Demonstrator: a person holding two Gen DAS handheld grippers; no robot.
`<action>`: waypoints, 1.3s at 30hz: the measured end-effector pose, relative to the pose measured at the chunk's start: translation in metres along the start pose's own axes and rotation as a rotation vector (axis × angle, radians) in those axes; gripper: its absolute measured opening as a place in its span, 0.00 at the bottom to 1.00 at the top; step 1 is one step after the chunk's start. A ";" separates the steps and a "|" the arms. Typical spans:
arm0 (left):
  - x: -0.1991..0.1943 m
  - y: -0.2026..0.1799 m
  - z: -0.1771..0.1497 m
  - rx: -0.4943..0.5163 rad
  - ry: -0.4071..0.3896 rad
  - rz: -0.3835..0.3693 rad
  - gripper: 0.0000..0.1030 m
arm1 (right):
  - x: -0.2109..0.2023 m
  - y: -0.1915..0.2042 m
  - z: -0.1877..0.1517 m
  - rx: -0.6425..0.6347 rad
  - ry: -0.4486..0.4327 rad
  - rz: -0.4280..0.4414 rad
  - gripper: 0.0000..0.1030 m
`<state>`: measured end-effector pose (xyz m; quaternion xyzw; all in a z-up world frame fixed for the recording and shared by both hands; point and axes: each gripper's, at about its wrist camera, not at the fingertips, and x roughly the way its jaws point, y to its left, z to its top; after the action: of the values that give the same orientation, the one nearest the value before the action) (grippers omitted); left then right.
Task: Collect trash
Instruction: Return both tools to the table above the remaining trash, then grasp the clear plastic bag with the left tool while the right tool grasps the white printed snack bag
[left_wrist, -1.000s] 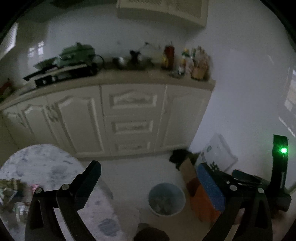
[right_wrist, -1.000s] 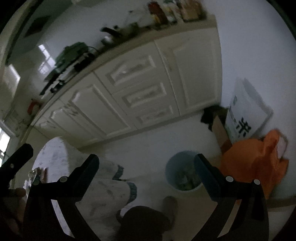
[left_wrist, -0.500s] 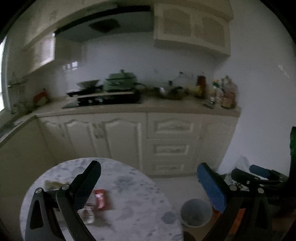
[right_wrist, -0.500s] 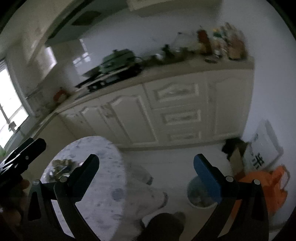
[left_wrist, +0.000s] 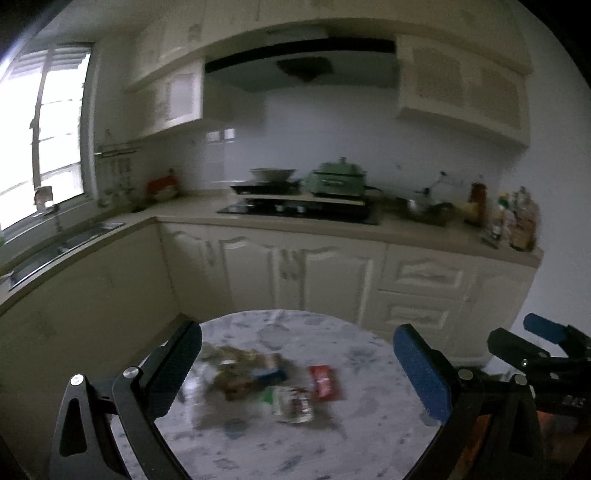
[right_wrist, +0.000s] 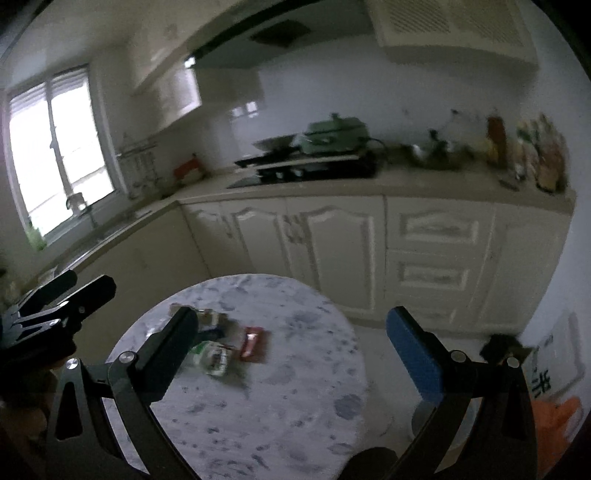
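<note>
Wrappers (left_wrist: 266, 380) now lie between the left gripper's (left_wrist: 299, 373) spread, empty fingers; a second ago the bin sat there.

Both views swung from floor to table (left_wrist: 332, 443), so another pickup looks next. Red packet (right_wrist: 253, 343) runs lengthwise away from the right gripper (right_wrist: 295, 354), also open, empty.

Dim, motion-blurred kitchen; daylight glares from the window (left_wrist: 44, 140) (blown out white), and fisheye edges curve into black.
</note>
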<state>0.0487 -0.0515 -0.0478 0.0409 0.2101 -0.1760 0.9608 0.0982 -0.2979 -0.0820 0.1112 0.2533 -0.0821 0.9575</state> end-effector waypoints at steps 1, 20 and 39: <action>-0.007 0.003 -0.003 -0.009 -0.004 0.013 0.99 | 0.000 0.008 0.001 -0.013 -0.003 0.011 1.00; -0.027 0.052 -0.045 -0.125 0.052 0.181 0.99 | 0.027 0.091 -0.012 -0.188 0.043 0.118 1.00; 0.115 0.107 -0.064 -0.187 0.292 0.170 0.99 | 0.163 0.095 -0.075 -0.171 0.353 0.141 1.00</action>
<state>0.1601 0.0213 -0.1535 -0.0058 0.3584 -0.0659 0.9312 0.2234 -0.2038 -0.2118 0.0596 0.4146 0.0275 0.9076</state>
